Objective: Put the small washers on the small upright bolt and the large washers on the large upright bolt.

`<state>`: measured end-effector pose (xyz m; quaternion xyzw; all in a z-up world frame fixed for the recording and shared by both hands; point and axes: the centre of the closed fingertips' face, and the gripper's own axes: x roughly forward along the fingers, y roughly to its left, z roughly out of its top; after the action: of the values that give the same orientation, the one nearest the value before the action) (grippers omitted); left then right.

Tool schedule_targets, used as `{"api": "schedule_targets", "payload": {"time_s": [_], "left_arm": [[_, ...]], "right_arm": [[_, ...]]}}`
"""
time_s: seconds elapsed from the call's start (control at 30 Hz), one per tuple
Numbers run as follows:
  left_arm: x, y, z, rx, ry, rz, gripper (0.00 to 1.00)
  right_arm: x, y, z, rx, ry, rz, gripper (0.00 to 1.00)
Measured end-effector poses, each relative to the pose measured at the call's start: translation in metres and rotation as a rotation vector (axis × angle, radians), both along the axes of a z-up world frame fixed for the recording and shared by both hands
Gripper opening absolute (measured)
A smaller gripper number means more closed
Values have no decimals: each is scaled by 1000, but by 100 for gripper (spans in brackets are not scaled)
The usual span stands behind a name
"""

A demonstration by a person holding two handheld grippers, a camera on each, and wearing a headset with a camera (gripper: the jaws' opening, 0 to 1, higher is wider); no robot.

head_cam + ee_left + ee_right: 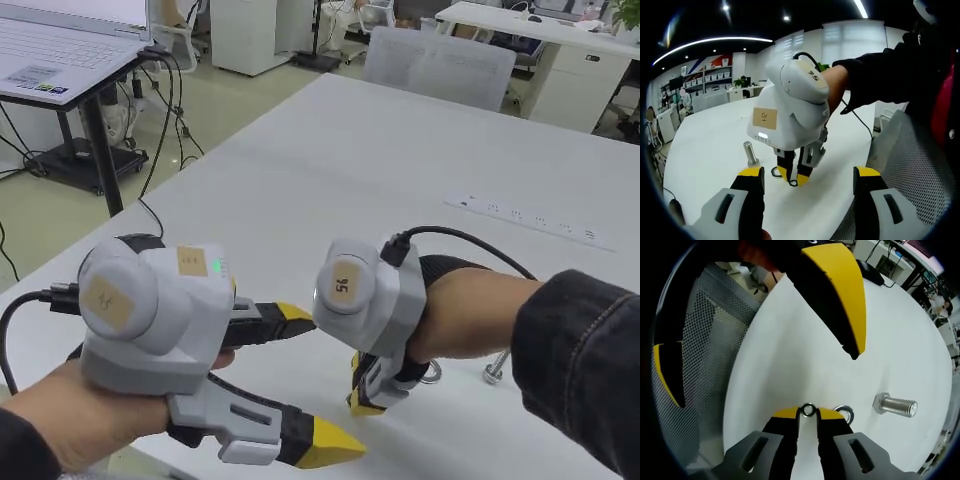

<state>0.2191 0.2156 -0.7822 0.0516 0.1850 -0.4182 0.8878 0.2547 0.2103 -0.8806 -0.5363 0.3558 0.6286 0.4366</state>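
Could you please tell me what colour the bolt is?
Silver metal; the bolt shows best in the right gripper view.

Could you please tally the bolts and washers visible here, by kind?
Bolts: 1, the bolt on the table.
Washers: 2, a gripped washer in the right gripper and a loose washer beside it.
Total: 3

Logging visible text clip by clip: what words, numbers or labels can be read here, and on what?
"56", or "95" the other way up: round sticker on the right gripper.
Blurred: square sticker on its side.
Too faint: tan stickers on the left gripper.
Too small: label on the laptop.
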Motion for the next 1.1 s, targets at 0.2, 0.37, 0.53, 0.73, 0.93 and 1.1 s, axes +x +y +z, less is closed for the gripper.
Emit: {"api": "schedule_targets", "payload": {"time_s": [0.2,0.37,0.53,0.73,0.93,1.1], "left_arm": [[0,0,0,-2,1,2,71],[0,0,0,-2,1,1,71],[0,0,0,-1,2,-1,71],[-1,0,0,-1,3,-2,71],[-1,-1,0,-4,3,-5,72],[-1,-1,0,-2,3,-7,72]], "right_arm": [[0,0,-1,7,-4,7,14],[-1,0,0,5,-4,4,13],[0,0,0,8,-3,-9,13],[0,0,1,24,5,-22,13],[0,-9,1,5,13,-29,13],[0,-17,7,0,20,-40,13]]}}
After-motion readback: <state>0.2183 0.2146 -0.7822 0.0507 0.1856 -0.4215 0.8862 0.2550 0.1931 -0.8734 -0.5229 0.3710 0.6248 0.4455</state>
